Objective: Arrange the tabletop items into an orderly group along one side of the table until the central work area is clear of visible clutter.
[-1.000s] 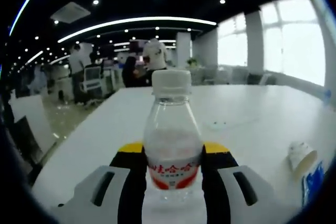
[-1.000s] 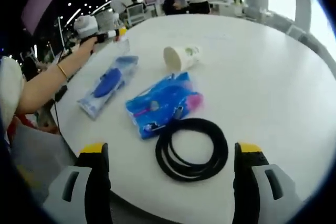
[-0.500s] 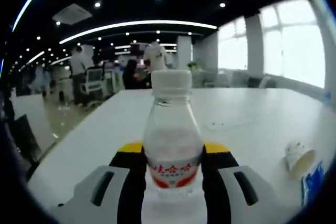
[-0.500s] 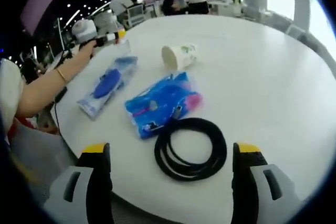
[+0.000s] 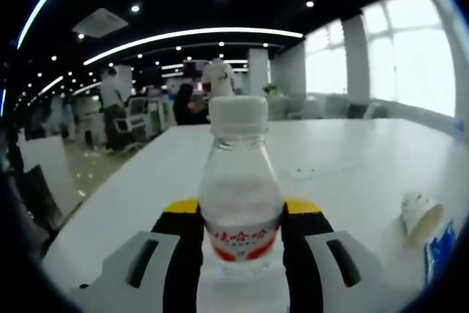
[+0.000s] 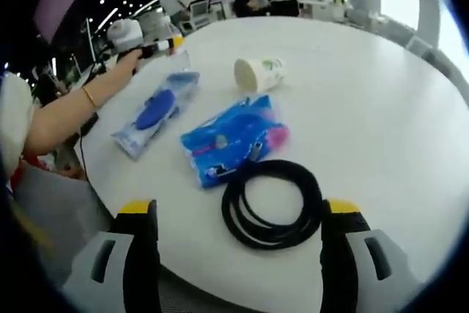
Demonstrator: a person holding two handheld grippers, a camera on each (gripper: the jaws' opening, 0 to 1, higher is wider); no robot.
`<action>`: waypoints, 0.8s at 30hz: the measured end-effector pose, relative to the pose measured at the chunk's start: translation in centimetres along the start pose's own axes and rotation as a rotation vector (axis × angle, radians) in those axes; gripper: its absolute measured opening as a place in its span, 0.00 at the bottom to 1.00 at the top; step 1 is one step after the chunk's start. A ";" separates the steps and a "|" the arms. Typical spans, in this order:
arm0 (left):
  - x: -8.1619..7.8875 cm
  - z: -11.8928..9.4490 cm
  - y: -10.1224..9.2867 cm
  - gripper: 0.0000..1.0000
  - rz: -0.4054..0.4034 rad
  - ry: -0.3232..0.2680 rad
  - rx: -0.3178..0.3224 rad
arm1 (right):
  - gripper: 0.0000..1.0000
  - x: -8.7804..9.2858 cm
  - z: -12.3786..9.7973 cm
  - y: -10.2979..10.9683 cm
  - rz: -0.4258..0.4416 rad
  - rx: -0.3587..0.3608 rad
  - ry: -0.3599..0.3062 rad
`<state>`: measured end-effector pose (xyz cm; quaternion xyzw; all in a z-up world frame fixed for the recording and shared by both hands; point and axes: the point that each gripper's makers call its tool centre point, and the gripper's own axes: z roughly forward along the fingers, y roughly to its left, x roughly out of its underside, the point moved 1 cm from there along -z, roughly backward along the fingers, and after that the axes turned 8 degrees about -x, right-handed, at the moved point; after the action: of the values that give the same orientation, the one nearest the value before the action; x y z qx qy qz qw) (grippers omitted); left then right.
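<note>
A: Your left gripper [image 5: 240, 236] pinches the water bottle [image 5: 239, 196] at its label; it is light, smooth and crushable, so squeeze gently.

B: Your right gripper [image 6: 238, 232] is spread around the floppy black cable coil [image 6: 272, 202]; take its 6 o'clock edge.

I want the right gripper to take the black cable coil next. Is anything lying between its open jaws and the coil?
Nothing visible does. The black cable coil lies flat on the white table just ahead of the right gripper, between its open jaws. The blue packet sits beyond the coil, touching its far edge, not in front.
</note>
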<state>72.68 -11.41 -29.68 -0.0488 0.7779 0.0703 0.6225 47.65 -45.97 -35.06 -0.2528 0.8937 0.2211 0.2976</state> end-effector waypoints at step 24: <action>-2.0 -2.6 0.0 0.95 0.051 -0.050 0.085 | 0.88 -3.4 -0.7 0.5 -0.080 -0.008 -0.136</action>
<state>70.62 -11.90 -27.16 -0.0006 0.7654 0.0541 0.6413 49.40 -44.88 -32.26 -0.2740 0.8597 0.2290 0.3652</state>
